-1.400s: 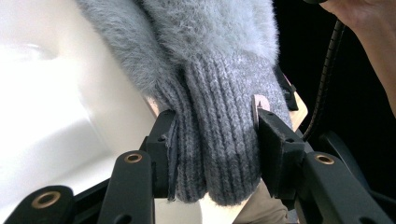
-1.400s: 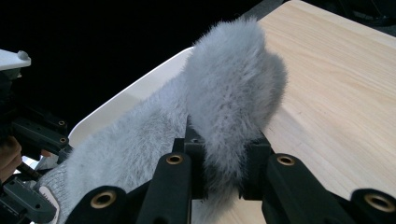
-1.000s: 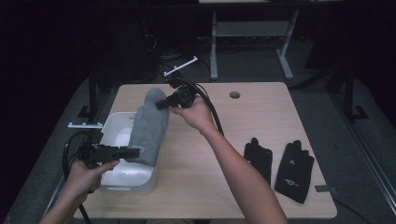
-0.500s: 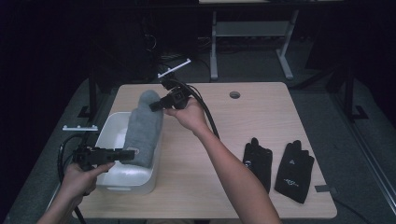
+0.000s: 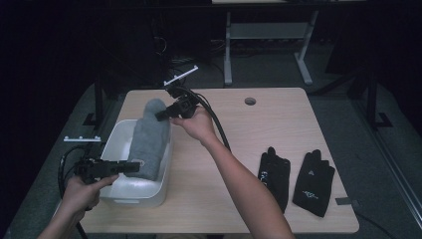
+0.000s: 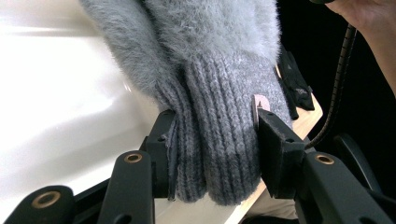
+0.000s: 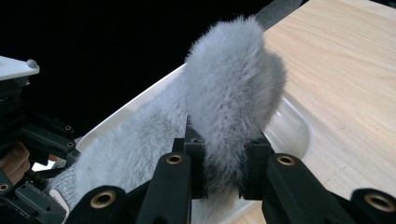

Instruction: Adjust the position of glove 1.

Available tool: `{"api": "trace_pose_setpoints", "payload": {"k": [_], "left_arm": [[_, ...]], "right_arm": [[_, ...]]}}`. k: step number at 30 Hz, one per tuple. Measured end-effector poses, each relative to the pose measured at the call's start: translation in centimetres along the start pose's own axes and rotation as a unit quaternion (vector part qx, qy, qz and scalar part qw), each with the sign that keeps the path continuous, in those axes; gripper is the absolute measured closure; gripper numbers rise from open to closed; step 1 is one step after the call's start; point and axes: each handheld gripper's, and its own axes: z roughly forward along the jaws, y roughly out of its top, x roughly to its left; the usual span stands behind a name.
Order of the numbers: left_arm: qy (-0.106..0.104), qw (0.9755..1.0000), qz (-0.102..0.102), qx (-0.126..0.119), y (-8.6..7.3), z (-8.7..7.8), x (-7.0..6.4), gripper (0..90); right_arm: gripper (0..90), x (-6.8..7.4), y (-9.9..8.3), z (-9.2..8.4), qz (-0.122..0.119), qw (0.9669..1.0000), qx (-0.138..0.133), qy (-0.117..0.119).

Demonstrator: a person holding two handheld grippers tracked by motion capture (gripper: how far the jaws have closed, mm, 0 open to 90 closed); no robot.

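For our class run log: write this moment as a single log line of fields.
left tongs: shut on grey mitten cuff | right tongs: shut on its fluffy tip | mitten: stretched over white tub | black gloves: on table

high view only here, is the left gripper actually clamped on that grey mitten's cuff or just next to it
Observer: Clamped. In the left gripper view both pads of the left gripper press the ribbed cuff of the grey mitten.
Operator: and the right one
Observer: The right gripper pinches the fluffy fingertip end, pile bulging above its jaws.
Operator: is that end inside the bin
Observer: It stands above the white bin, over the rim beside the table.
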Motion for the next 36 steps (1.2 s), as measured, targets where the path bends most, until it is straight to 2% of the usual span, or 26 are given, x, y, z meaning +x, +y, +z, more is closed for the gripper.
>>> {"api": "trace_pose_setpoints", "payload": {"k": [8, 14, 23, 36], "left_arm": [[0.004, 0.9999, -0.015, -0.001, -0.4, 0.0, 0.6, 53.7], [0.005, 0.9999, -0.016, 0.000, -0.6, 0.0, 1.2, 53.7], [0.012, 0.9994, -0.031, 0.010, -1.4, 0.5, 2.5, 53.5], [0.026, 0.9985, -0.034, 0.032, -2.0, 1.7, 3.0, 52.8]], "right_arm": [[77.1, -0.2, 0.0, 1.0, 0.004, 1.0000, 0.004, 0.003], [77.1, -0.4, -0.2, 2.0, 0.005, 1.0000, 0.005, 0.007], [77.0, -0.8, -0.7, 3.7, 0.011, 0.9998, 0.018, 0.006], [76.9, -1.4, -1.8, 4.9, 0.013, 0.9994, 0.033, -0.001]]}}
